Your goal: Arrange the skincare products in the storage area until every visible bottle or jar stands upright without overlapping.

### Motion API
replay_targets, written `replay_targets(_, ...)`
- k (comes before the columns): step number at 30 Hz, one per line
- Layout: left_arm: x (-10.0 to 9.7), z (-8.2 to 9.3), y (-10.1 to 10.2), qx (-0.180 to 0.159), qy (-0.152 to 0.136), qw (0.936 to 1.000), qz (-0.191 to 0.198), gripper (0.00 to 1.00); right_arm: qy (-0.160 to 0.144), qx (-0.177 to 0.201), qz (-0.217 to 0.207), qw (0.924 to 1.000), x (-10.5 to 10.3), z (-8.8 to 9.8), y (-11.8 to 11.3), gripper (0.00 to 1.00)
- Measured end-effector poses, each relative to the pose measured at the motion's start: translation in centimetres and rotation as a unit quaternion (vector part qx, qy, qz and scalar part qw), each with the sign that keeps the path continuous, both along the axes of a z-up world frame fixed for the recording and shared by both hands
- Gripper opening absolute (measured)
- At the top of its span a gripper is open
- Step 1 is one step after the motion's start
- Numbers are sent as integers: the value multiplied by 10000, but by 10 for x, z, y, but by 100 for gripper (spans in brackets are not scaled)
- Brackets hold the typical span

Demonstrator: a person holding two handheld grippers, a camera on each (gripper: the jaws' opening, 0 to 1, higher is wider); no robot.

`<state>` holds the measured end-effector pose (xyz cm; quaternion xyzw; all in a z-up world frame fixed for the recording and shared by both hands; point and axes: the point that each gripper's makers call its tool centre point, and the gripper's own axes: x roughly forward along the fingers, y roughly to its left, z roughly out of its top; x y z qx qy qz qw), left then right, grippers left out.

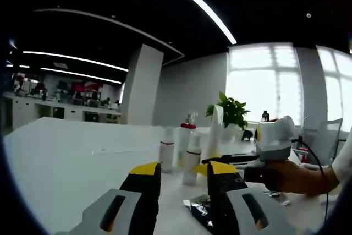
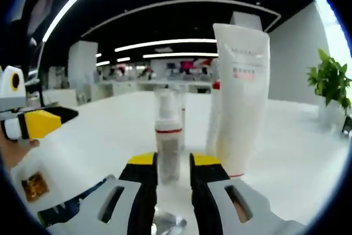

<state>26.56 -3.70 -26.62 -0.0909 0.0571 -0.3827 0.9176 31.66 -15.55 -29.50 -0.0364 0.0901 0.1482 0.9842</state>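
In the right gripper view the right gripper [image 2: 173,169] rises from the near edge with its yellow-tipped jaws set close on either side of a small clear bottle [image 2: 168,149] with a red band; the jaws flank its base, but whether they press on it I cannot tell. Just right of that bottle, and touching or nearly touching the right jaw, stands a tall white tube [image 2: 240,94], upright on its cap; behind the two a further bottle with a red collar is partly hidden. All stand on the white table [image 2: 99,136]; a dark foil sachet [image 2: 71,205] lies at the near left, and the left gripper [image 2: 33,124] comes in from the left — its jaws look closed, held in a hand.

In the left gripper view the left gripper [image 1: 183,171] shows its jaws parted with nothing between them; a crumpled foil sachet [image 1: 198,208] lies beside the right jaw. Farther off stand the small bottles [image 1: 191,163], upright and close together, with a red-collared spray bottle [image 1: 186,141] and the white tube [image 1: 215,130] behind; the right gripper [image 1: 269,158] reaches in from the right. Far beyond — a potted plant [image 1: 231,111] and bright windows.
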Motion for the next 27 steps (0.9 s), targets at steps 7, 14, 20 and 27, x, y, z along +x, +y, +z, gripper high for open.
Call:
replay_targets(7,4,-17,2,141,444,9989,21,35,117,452,148,9988,-21,2,2,8)
replay_targets(14,-1,-37,-4,297,1019,9942,-172,35,262,-34,740,9969,-59,-4,9,0)
replay_targets(20,-14,-58,-13,593,1701,9822,-529,31,1032,-1100,1373,9790,-101,-29,12,0)
replay_targets(27,-26,-68,-17,459,2331,9683,-778,28,1946,-1289,1537,9601,-128,-58,13,0)
